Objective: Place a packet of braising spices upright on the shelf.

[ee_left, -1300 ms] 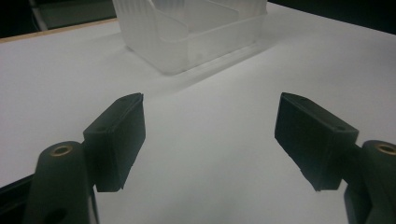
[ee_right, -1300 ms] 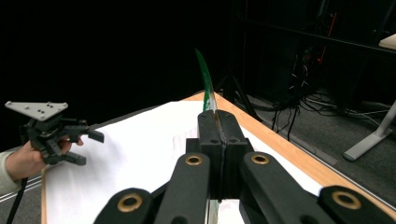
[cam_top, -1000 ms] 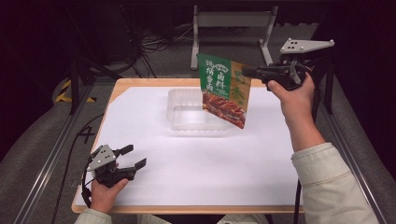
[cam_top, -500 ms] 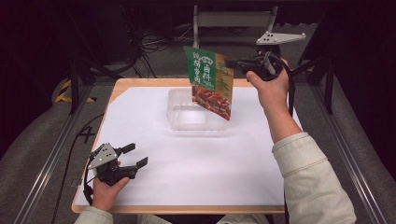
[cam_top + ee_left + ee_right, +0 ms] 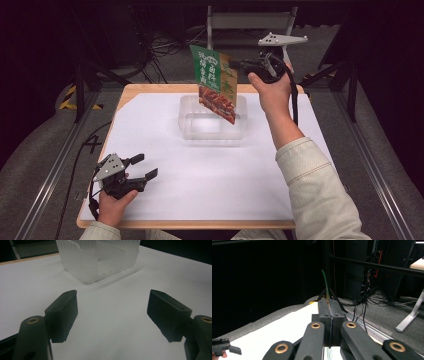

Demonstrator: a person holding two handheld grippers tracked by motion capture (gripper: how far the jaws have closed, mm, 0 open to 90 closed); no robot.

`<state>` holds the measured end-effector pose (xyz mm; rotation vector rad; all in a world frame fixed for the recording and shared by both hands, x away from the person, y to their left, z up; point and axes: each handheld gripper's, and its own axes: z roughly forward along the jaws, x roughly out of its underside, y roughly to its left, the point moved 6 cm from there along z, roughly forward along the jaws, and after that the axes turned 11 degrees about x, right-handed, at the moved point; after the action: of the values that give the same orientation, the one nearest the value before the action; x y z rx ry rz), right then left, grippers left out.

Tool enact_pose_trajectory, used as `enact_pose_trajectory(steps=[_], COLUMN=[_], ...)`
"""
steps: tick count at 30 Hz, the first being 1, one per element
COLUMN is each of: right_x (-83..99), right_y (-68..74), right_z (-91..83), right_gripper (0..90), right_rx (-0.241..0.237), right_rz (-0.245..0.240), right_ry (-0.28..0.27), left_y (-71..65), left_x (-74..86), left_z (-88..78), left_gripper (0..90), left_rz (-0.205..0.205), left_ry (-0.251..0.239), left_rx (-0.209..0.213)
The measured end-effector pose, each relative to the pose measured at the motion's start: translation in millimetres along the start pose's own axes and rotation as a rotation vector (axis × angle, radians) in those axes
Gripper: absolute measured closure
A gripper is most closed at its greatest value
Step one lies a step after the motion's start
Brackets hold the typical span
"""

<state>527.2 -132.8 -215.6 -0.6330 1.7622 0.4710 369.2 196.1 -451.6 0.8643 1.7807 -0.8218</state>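
Snack pouch [image 5: 216, 82], green at the top and printed with red food below, hangs in the air above a clear plastic container [image 5: 213, 120] at the far middle of the white-covered table [image 5: 215, 185] in the high view, pinched at its upper right edge by the right gripper [image 5: 245, 64] while the person's right hand [image 5: 272, 87] holds it raised. At the near left corner, the left gripper [image 5: 142, 167] rests low over the table in the left hand [image 5: 112, 202], jaws spread and holding nothing. From the left gripper view, the left gripper [image 5: 112, 308] shows both black jaws wide apart over bare white paper, with the ribbed, translucent container [image 5: 97, 262] standing beyond them, apparently empty. From the right gripper view, the right gripper [image 5: 329, 311] has its jaws pressed flat together on the pouch [image 5: 325, 286], seen edge-on as a thin green sliver rising between them. Judged from the layout, the pouch is probably bound for the container; doing that well would mean centring its lower corner over the opening, lowering it upright and releasing only once the bottom is inside the walls.
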Motion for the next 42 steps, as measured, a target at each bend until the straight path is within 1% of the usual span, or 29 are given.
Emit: enact_pose_trajectory(steps=[11, 13, 16, 21, 23, 24, 32, 38, 42], right_x=[3.0, 3.6, 4.7, 6.7, 8.3, 9.6, 17.7, 24.2, 30.7], right_y=[4.2, 4.8, 6.0, 8.4, 8.3, 8.2, 9.4, 10.5, 11.1], right_z=[17.2, 19.4, 22.8, 28.3, 30.2, 31.6, 40.3, 45.7, 49.7], right_gripper=[90.0, 90.0, 90.0, 90.0, 90.0, 90.0, 90.0, 90.0, 90.0], right_rx=[-0.003, -0.004, -0.001, 0.006, 0.009, 0.011, 0.019, 0.020, 0.013], right_rz=[0.024, 0.029, 0.039, 0.042, 0.046, 0.051, 0.065, 0.083, 0.098], right_ry=[-0.008, -0.009, -0.012, -0.015, -0.015, -0.014, -0.010, -0.015, -0.020], left_y=[0.0, 0.2, -0.1, -0.1, -0.6, -0.1, -0.9, -0.8, -0.3], left_x=[1.1, 1.2, 1.6, 2.6, 3.4, 3.5, 5.2, 5.3, 4.9], left_z=[-2.8, -3.6, -4.0, -6.6, -7.7, -8.3, -11.9, -12.1, -11.4], left_gripper=[25.3, 25.3, 25.3, 25.4, 25.4, 25.3, 25.3, 25.3, 25.3], left_rz=[-0.005, -0.001, -0.006, -0.004, -0.013, -0.007, -0.018, -0.019, -0.011], left_ry=[-0.002, -0.001, -0.005, -0.002, -0.005, -0.004, -0.007, -0.008, -0.005], left_rx=[-0.002, -0.003, -0.006, -0.012, -0.014, -0.016, -0.025, -0.023, -0.022])
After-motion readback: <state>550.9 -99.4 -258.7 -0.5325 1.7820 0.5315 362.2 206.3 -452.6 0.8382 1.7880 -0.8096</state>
